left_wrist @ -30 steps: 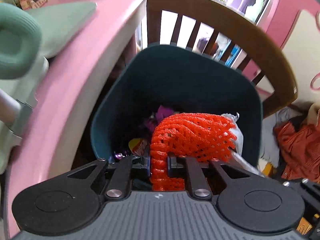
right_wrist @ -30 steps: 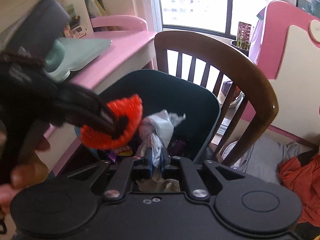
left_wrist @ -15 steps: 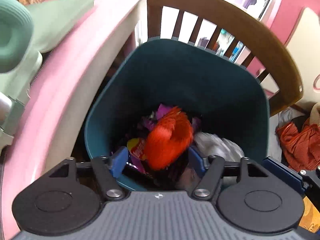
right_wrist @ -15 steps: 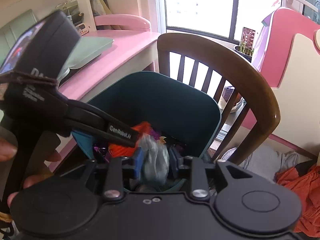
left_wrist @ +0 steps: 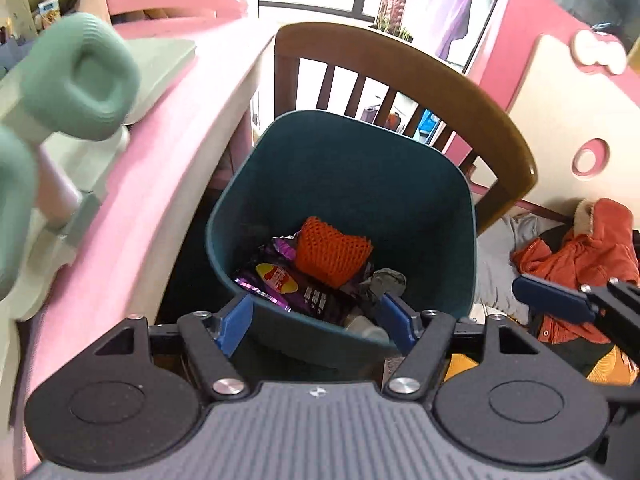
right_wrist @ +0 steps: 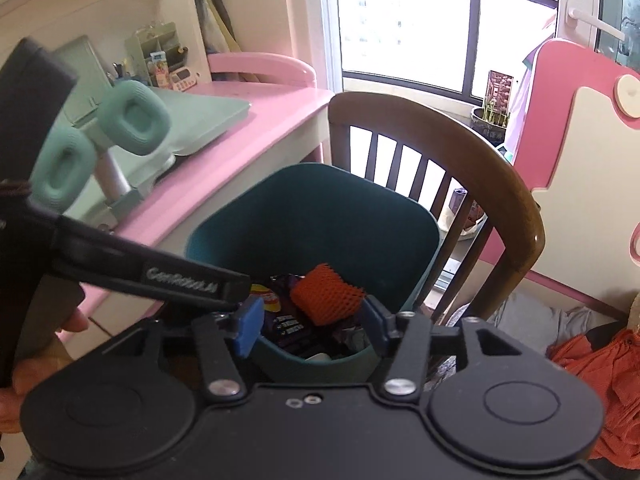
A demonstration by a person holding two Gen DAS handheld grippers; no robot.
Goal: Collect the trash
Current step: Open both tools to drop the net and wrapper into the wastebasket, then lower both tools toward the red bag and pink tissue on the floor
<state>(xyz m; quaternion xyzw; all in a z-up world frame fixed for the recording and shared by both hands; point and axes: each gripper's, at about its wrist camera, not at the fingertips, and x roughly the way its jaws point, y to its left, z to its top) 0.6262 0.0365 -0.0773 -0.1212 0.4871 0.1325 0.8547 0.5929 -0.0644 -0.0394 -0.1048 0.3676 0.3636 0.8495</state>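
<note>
Pink desk edge, teal bin alongside: orange net lies inside among wrappers, apparently below both grippers, left gripper and right gripper empty, jaws opening.

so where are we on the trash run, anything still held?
Done: orange foam net, grey crumpled wad and snack wrappers lie inside the teal bin. In hand: nothing; left gripper and right gripper jaws are opening, empty, above the bin. Left: no loose trash shows in either view.
</note>
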